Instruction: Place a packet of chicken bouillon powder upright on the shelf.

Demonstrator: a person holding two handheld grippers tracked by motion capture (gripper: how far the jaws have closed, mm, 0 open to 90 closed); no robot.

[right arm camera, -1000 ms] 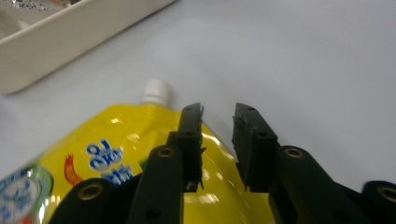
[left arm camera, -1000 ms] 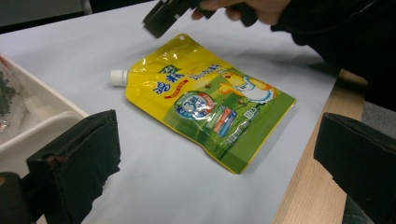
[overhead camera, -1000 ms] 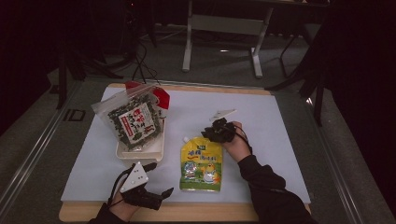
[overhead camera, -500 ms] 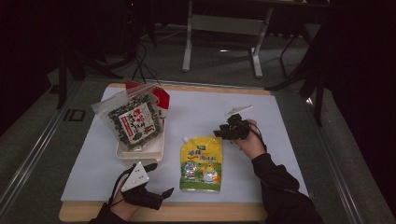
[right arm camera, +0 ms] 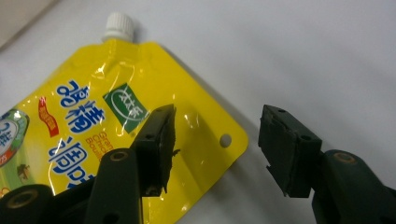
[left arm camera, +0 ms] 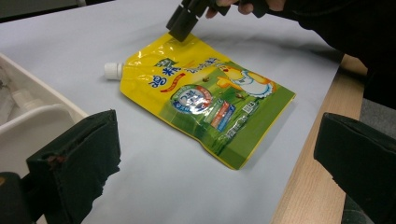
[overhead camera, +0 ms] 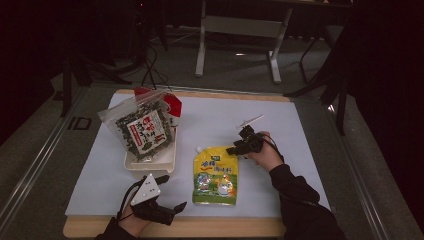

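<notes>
A yellow spouted pouch with a white cap lies flat on the white sheet. My right gripper hovers low over the pouch's top right corner, the one with a punched hole. Its jaws have just been opening and now stand apart. In the right gripper view, one pad sits above the pouch and the other above the sheet, and neither presses on the pouch. My left gripper rests wide open at the front edge, pointing at the pouch. The right gripper also shows far off in the left gripper view.
A white tray left of the pouch holds a clear bag of dark seaweed snack, with a red pack behind it. The tray's rim is close to my left jaw. The table's wooden edge runs along the front.
The right gripper's jaws have spread apart over the pouch's top corner, and the hand has shifted slightly and come lower. The pouch and the left gripper have stayed put.
</notes>
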